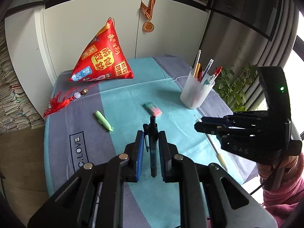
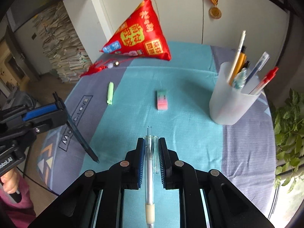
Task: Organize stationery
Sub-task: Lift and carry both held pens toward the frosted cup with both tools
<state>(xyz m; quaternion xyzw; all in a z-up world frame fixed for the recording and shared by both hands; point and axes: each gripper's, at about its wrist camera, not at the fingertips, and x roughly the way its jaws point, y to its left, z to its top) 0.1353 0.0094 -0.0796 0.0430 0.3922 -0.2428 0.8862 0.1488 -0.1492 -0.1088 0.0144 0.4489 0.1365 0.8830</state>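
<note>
Stationery is partly sorted: measured from the translucent cup (image 2: 230, 102), which already holds several pens, four items are still outside it. Farthest left of the cup, your left gripper (image 1: 151, 148) is clamped on a dark pen (image 1: 153, 148), held clear of the cloth and well apart from the cup. Next toward the cup, a green pen cap or small marker (image 2: 110, 93) lies loose on the blue tablecloth (image 2: 190, 133), untouched; I cannot tell exactly what it is. Closer again, the pink-and-green eraser (image 2: 162, 100) sits flat, near the cup's left side. Nearest, just in front of the cup and slightly left, your right gripper (image 2: 151, 155) is closed around a clear pen (image 2: 150, 171), its tip pointing back toward you.

So you have two pens in hand, neither yet delivered. What remains, as I judge it: carry both to the cup and drop them in, then return for the green piece and the eraser.
</note>
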